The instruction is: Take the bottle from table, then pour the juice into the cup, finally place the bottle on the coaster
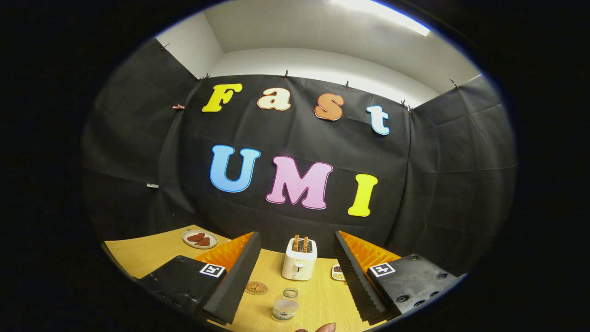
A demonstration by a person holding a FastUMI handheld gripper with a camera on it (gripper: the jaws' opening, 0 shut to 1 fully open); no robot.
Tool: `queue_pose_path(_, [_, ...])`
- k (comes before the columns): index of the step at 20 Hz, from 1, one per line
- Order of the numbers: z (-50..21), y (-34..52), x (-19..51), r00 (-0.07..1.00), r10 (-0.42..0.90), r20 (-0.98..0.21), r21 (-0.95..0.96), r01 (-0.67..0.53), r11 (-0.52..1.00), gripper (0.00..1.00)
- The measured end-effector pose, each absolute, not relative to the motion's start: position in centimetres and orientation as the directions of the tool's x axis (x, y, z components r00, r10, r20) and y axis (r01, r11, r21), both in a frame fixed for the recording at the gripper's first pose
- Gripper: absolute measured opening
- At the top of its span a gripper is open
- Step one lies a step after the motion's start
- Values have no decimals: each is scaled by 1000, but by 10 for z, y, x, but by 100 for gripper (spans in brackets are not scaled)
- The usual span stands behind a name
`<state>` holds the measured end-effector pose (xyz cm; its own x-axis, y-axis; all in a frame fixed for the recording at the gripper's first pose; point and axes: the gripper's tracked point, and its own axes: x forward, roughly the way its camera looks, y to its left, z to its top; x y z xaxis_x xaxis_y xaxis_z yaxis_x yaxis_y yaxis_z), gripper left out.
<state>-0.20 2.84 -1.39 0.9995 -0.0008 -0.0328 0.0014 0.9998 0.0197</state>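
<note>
The gripper (295, 281) hung above the wooden table (138, 258) with its two fingers spread wide apart, nothing between them but open air and the tabletop below. In the gap, near the lower end of the fingers, stood a small clear bottle (285, 305), upright, its mouth open and a pale band around its lower part; whether any juice sat in it could not be made out at that size. The bottle touched neither finger and sat a little closer to the left one. Just beside the left finger's inner face, ahead of the bottle, lay a round brownish coaster (256, 288), flat on the wood and bare. Farther ahead, between the two fingertips, stood a white toaster (299, 260) with two slices of toast poking out of its slots. A small pale item (338, 273) with a dark patterned top lay to the right of the toaster, partly hidden by the right finger; it may have been the cup, though that was unclear. Beyond the left finger, well apart from the rest, a plate (199, 239) held dark reddish pieces. A fingertip (325, 328) of a person showed at the near edge of the table
</note>
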Motion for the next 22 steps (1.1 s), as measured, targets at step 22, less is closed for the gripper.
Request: queue_pose_path(22, [-254,48,5,988,49,-148,106,-33,994,97])
